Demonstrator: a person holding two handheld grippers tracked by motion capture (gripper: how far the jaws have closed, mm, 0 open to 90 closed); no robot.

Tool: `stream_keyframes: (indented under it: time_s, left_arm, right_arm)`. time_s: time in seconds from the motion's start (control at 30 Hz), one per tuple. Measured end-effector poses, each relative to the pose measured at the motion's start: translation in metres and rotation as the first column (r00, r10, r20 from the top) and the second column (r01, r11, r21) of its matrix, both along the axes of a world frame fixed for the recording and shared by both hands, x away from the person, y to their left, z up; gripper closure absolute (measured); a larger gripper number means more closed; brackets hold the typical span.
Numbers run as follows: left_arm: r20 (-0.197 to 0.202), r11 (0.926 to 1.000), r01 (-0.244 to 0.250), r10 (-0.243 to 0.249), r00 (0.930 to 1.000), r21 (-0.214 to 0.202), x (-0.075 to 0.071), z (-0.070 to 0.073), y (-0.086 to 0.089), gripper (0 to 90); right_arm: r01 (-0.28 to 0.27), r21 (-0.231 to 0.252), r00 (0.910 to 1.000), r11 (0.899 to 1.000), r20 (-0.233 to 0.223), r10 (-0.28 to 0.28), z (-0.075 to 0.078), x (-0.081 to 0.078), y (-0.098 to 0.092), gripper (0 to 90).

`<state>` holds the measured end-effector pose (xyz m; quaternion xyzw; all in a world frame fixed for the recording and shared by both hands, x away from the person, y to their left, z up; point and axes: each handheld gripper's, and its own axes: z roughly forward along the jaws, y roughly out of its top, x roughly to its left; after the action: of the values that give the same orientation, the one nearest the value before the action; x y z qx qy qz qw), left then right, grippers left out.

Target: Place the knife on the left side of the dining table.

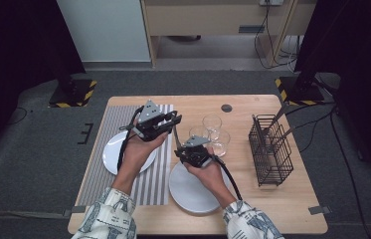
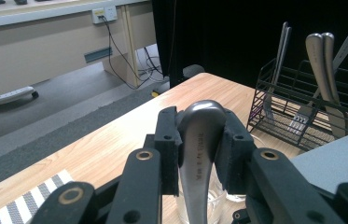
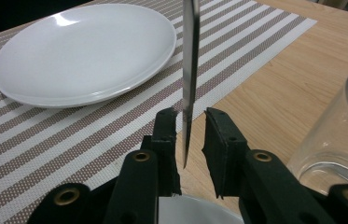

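Observation:
My left gripper (image 1: 174, 121) hovers over the striped placemat (image 1: 153, 184), shut on the rounded handle end of a metal knife (image 2: 199, 140). The knife (image 1: 177, 136) hangs down from it toward my right gripper (image 1: 182, 151). In the right gripper view the blade (image 3: 190, 70) stands edge-on between the pads of the right gripper (image 3: 190, 128), with a small gap on each side. The right gripper is open around it, low over the table between the two plates.
One white plate (image 1: 111, 155) lies on the placemat, another (image 1: 193, 194) near the front edge of the wooden table (image 1: 262, 209). Three glasses (image 1: 213, 123) stand mid-table, close to the right gripper. A black wire basket (image 1: 271, 152) with cutlery (image 2: 323, 70) stands at the right.

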<state>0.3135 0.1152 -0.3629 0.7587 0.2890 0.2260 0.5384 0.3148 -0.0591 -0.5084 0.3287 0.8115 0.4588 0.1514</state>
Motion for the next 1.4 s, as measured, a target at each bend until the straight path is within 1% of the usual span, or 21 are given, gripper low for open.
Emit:
stream_keyframes:
  time_s: [0.2,0.27,0.3,0.37,0.43,0.47,0.6,0.77,0.83,0.9,0.93,1.0,1.07,1.1,1.13,1.17,1.2,1.27,1.33,1.4]
  left_arm:
    - [-0.001,1.0,-0.003,0.003,1.0,0.001,0.0,-0.001,0.001,72.7]
    - [-0.003,1.0,-0.005,0.005,1.0,0.004,0.0,-0.001,0.001,72.7]
    - [-0.005,1.0,-0.004,0.004,1.0,0.0,0.0,-0.001,0.0,72.7]
    - [-0.007,1.0,-0.006,0.006,1.0,-0.001,0.0,-0.002,0.0,72.7]
    - [-0.005,1.0,-0.007,0.007,1.0,0.007,0.0,-0.002,-0.001,72.7]
    - [-0.005,1.0,-0.007,0.007,1.0,0.001,0.0,-0.002,-0.001,72.7]
    - [-0.004,0.9999,-0.013,0.013,0.9999,-0.009,0.001,-0.002,0.001,72.5]
    - [0.004,0.9993,-0.035,0.035,0.9994,-0.007,0.001,-0.004,0.003,71.6]
    - [0.007,0.999,-0.044,0.044,0.999,-0.009,0.001,-0.004,0.004,67.5]
    - [0.019,0.999,-0.043,0.043,0.9989,-0.006,-0.001,-0.005,0.006,66.0]
    - [0.019,0.999,-0.043,0.043,0.9989,-0.006,-0.001,-0.005,0.006,63.7]
    - [0.036,0.9984,-0.054,0.054,0.9979,-0.015,-0.002,-0.005,0.008,56.1]
    - [0.039,0.9983,-0.053,0.054,0.9978,-0.023,-0.004,-0.005,0.011,48.4]
    - [0.039,0.9983,-0.053,0.054,0.9978,-0.023,-0.004,-0.005,0.011,44.4]
    - [0.039,0.9981,-0.059,0.06,0.9975,-0.018,-0.005,-0.005,0.013,44.4]
    - [0.036,0.998,-0.061,0.061,0.9975,-0.016,-0.006,-0.006,0.014,35.6]
    - [0.028,0.9975,-0.07,0.071,0.9971,-0.011,-0.006,-0.007,0.017,33.1]
    - [0.023,0.997,-0.075,0.076,0.9969,-0.015,-0.007,-0.009,0.02,28.5]
    - [0.018,0.9961,-0.089,0.089,0.9959,-0.001,-0.009,-0.011,0.021,21.4]
    - [0.012,0.996,-0.089,0.089,0.996,0.007,-0.011,-0.014,0.024,18.7]
  right_arm:
    - [0.005,0.001,1.0,1.0,-0.001,-0.005,-0.002,0.0,-0.001,80.6]
    - [0.003,-0.004,1.0,1.0,0.004,-0.003,-0.001,0.0,-0.001,81.2]
    - [0.004,0.001,1.0,1.0,0.0,-0.004,-0.001,0.0,-0.001,81.3]
    - [0.004,-0.001,1.0,1.0,0.003,-0.004,-0.001,0.0,0.0,84.1]
    - [0.0,0.004,1.0,1.0,0.008,0.0,0.001,-0.001,0.0,87.5]
    - [-0.005,0.003,0.9999,1.0,0.01,0.005,0.002,-0.002,0.0,88.3]
    - [-0.016,-0.002,0.9997,1.0,0.018,0.016,0.002,-0.004,0.001,89.0]
    - [-0.019,-0.008,0.9996,1.0,0.019,0.019,0.003,-0.005,0.0,89.2]
    - [-0.018,-0.009,0.9997,1.0,0.016,0.018,0.003,-0.004,0.001,89.3]
    - [-0.02,-0.008,0.9997,1.0,0.015,0.02,0.003,-0.003,0.001,89.3]
    - [-0.02,-0.01,0.9997,1.0,0.016,0.02,0.003,-0.003,0.002,89.3]
    - [-0.022,-0.01,0.9996,1.0,0.017,0.022,0.004,-0.003,0.003,89.4]
    - [-0.021,-0.01,0.9996,1.0,0.016,0.021,0.006,-0.002,0.003,89.3]
    - [-0.021,-0.01,0.9996,1.0,0.016,0.021,0.006,-0.002,0.003,89.3]
    - [-0.018,-0.007,0.9997,1.0,0.019,0.018,0.006,-0.002,0.003,89.3]
    - [-0.017,-0.005,0.9997,1.0,0.019,0.017,0.006,-0.001,0.003,89.3]
    - [-0.016,-0.006,0.9997,1.0,0.018,0.016,0.006,-0.001,0.002,89.3]
    - [-0.011,-0.004,0.9999,1.0,0.012,0.011,0.006,0.0,0.002,89.3]
    - [-0.009,-0.002,0.9999,1.0,0.011,0.009,0.005,0.001,0.002,89.3]
    - [-0.008,0.001,0.9999,1.0,0.013,0.008,0.005,0.001,0.002,89.4]
